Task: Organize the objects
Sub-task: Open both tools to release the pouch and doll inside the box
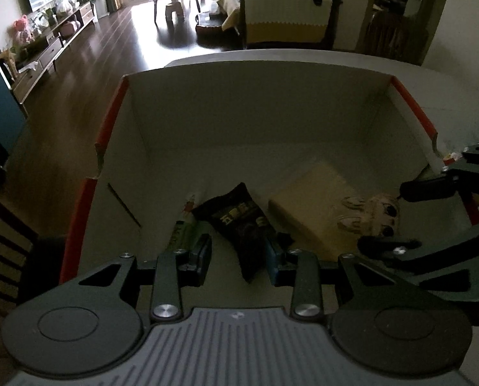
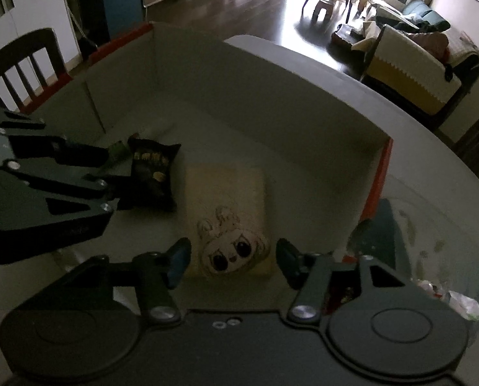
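An open cardboard box (image 1: 239, 112) (image 2: 255, 96) with red rims stands on a white table. On its floor lie a black snack packet (image 1: 239, 222) (image 2: 152, 170), a green packet (image 1: 184, 234) (image 2: 117, 149) and a flat beige pack with a cartoon face (image 1: 313, 199) (image 2: 226, 193). My left gripper (image 1: 239, 259) (image 2: 110, 173) is open inside the box, its fingers on either side of the black packet's near end. My right gripper (image 2: 233, 263) (image 1: 407, 217) is open too, with the cartoon-face end of the beige pack between its fingers.
The white table (image 1: 448, 90) (image 2: 432, 177) extends past the box on the right. A dark flat item (image 2: 378, 234) and crumpled wrappers (image 2: 464, 305) lie there. A dark wooden chair (image 2: 23, 61) stands at the table's left side. The living room floor lies beyond.
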